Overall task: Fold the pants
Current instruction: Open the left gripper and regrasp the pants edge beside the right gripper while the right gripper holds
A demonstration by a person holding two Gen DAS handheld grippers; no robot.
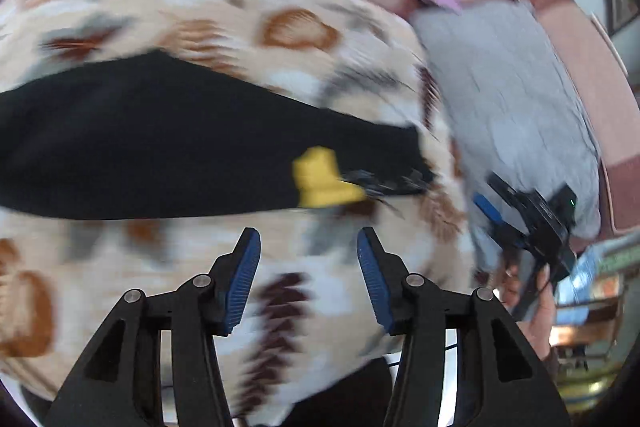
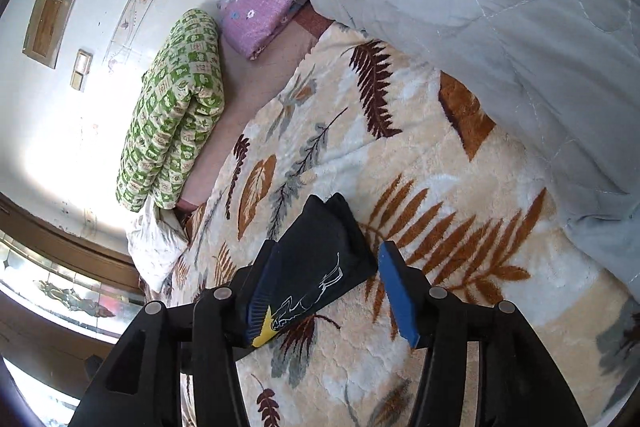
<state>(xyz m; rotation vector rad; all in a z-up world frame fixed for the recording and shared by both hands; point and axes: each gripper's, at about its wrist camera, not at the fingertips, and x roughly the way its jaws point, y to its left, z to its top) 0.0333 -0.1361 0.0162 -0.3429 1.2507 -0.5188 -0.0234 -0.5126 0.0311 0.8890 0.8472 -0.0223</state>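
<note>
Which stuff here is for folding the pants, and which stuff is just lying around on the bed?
For the job:
- black pants, lying on the blanket
- left tool, open, nothing in it
- right tool, open around the pants' end

Just lying about:
- leaf-pattern blanket
- green checked quilt
- purple flowered bundle
- grey quilt
</note>
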